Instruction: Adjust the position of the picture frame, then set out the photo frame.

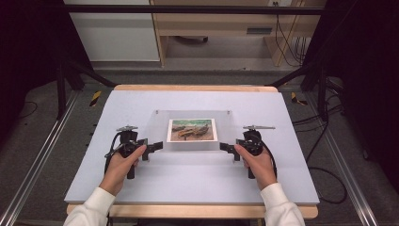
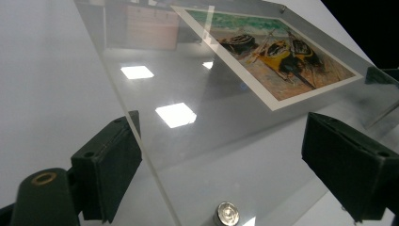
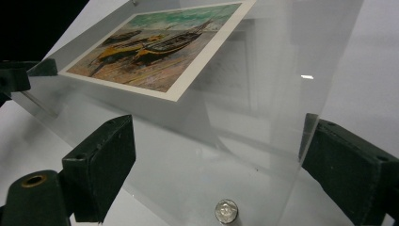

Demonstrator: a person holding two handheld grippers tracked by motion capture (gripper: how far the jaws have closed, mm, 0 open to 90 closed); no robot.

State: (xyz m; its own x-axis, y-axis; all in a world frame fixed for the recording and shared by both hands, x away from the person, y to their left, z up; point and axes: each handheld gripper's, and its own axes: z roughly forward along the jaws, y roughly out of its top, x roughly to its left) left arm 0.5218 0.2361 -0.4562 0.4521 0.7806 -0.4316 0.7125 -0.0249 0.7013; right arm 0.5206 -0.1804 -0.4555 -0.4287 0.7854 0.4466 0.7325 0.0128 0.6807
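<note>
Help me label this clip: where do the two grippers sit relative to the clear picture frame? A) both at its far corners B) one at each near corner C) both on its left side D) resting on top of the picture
B: the left gripper and right gripper each have open jaws around a near corner of the clear frame, on either side of the picture.
</note>
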